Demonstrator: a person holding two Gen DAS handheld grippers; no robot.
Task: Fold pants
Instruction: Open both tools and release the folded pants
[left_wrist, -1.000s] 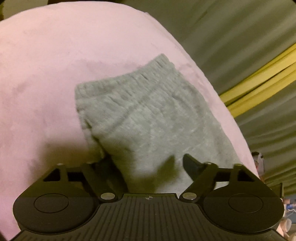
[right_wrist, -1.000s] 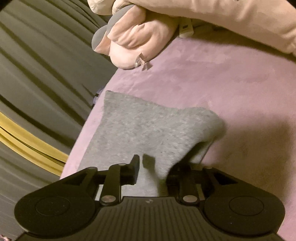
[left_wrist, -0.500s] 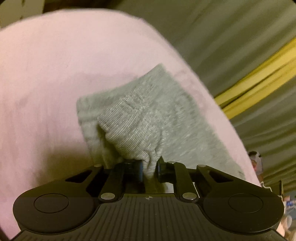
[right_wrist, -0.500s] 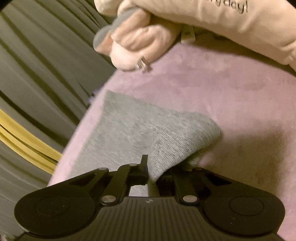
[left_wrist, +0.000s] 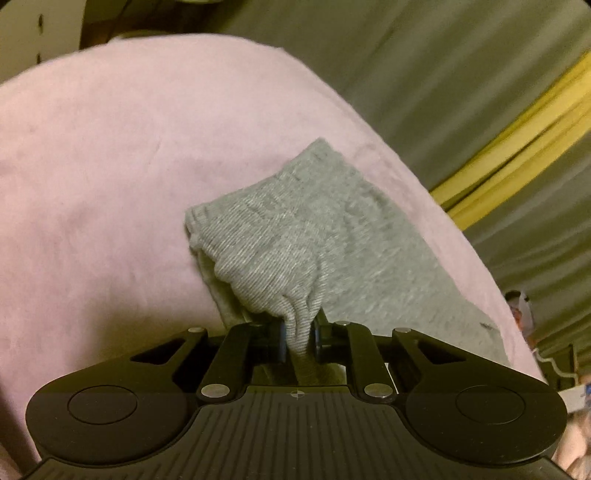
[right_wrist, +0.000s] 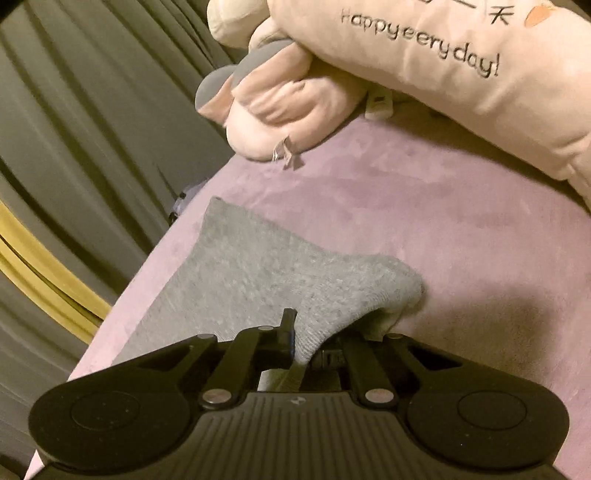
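The pants (left_wrist: 332, 243), small and grey in a ribbed knit, lie on the pink blanket (left_wrist: 110, 166) close to the edge of the bed, with the olive curtain (left_wrist: 443, 74) just beyond that edge. Judged from how the cloth bunches and drapes, you have a light, limp, stretchy fabric: no stiffness to rely on, no risk of breakage, and enough texture that it should not slip readily from the pads. Your left gripper (left_wrist: 298, 334) is clamped on a gathered pinch of the near edge, and the cloth rises in pleats toward the jaws. Your right gripper (right_wrist: 308, 345) is likewise closed on a fold at its end of the garment (right_wrist: 258, 273), which tents up from the blanket while the far corner lies flat. Hold by hems or doubled edges, as you do here; a single layer would likely stretch and sag. Expect the middle to droop between the two grips, so keep it taut. A pink cushion with lettering (right_wrist: 443, 55) and a plush toy (right_wrist: 280, 107) lie well beyond the pants.
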